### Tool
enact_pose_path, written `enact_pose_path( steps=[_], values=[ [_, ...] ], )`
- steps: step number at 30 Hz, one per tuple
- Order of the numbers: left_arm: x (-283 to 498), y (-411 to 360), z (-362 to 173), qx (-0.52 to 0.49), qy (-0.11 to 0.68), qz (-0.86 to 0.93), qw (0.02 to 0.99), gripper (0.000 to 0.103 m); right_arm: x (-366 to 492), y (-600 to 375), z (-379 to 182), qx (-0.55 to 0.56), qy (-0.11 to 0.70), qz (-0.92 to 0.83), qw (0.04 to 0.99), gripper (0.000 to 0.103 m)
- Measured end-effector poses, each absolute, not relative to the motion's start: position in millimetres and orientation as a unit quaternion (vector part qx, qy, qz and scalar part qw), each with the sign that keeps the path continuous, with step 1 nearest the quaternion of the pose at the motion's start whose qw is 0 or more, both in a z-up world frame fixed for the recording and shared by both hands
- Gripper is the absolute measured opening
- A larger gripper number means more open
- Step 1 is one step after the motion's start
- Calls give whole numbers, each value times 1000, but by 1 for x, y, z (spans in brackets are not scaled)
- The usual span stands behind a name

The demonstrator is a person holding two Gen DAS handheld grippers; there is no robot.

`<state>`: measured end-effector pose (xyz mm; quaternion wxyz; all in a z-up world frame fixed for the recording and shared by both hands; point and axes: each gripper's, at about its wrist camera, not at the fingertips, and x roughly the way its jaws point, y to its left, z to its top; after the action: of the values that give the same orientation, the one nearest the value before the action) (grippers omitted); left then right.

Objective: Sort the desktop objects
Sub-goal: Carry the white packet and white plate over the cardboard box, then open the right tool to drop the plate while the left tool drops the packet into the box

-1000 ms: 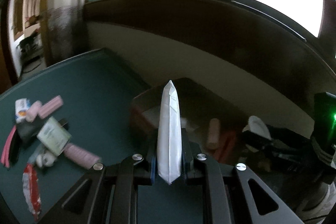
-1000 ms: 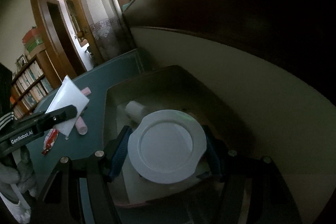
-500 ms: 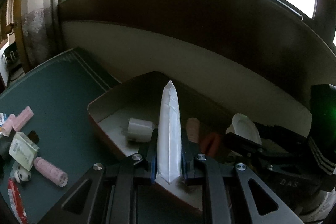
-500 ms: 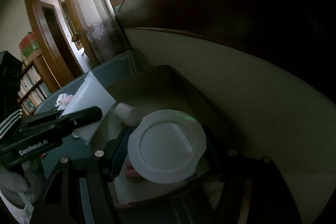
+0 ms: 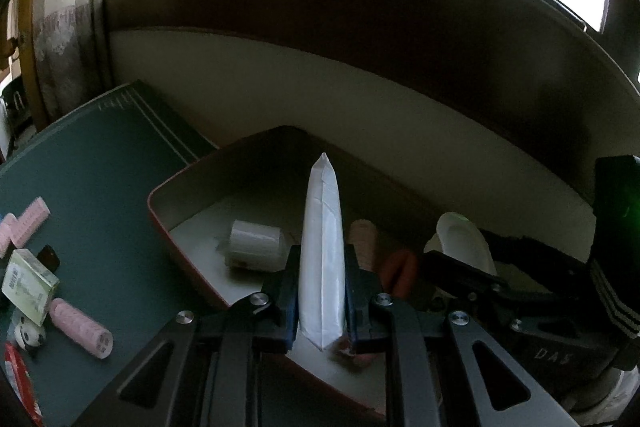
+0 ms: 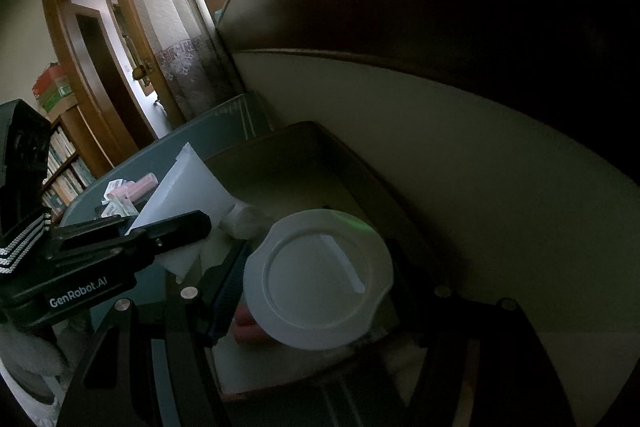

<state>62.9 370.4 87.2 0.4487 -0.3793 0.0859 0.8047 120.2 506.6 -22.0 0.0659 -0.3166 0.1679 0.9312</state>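
The left gripper (image 5: 322, 303) clamps a white pouch (image 5: 322, 255) upright above the red-rimmed tray (image 5: 176, 247); the right gripper (image 6: 316, 283) grips a white plate (image 6: 318, 285) over the same tray

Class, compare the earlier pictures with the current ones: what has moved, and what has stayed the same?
The left gripper carried its white packet from above the green mat to over the red-rimmed box. Nothing was taken hold of or let go. The right gripper stayed put, holding the white plate.
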Motion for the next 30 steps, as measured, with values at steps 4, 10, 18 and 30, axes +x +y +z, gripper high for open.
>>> enact_pose_path(
  steps=[4, 10, 18, 30],
  values=[
    [47, 368, 90, -391, 70, 803, 445, 21, 119, 509, -23, -318, 174, 929, 69, 70],
    [53, 362, 93, -386, 67, 809, 438, 47, 120, 511, -25, -321, 180, 927, 70, 70],
    [57, 356, 96, -381, 63, 815, 432, 47, 118, 511, -23, -315, 183, 929, 68, 73],
    [59, 325, 100, -381, 45, 830, 406, 52, 114, 492, -16, -314, 176, 931, 54, 73]
  ],
)
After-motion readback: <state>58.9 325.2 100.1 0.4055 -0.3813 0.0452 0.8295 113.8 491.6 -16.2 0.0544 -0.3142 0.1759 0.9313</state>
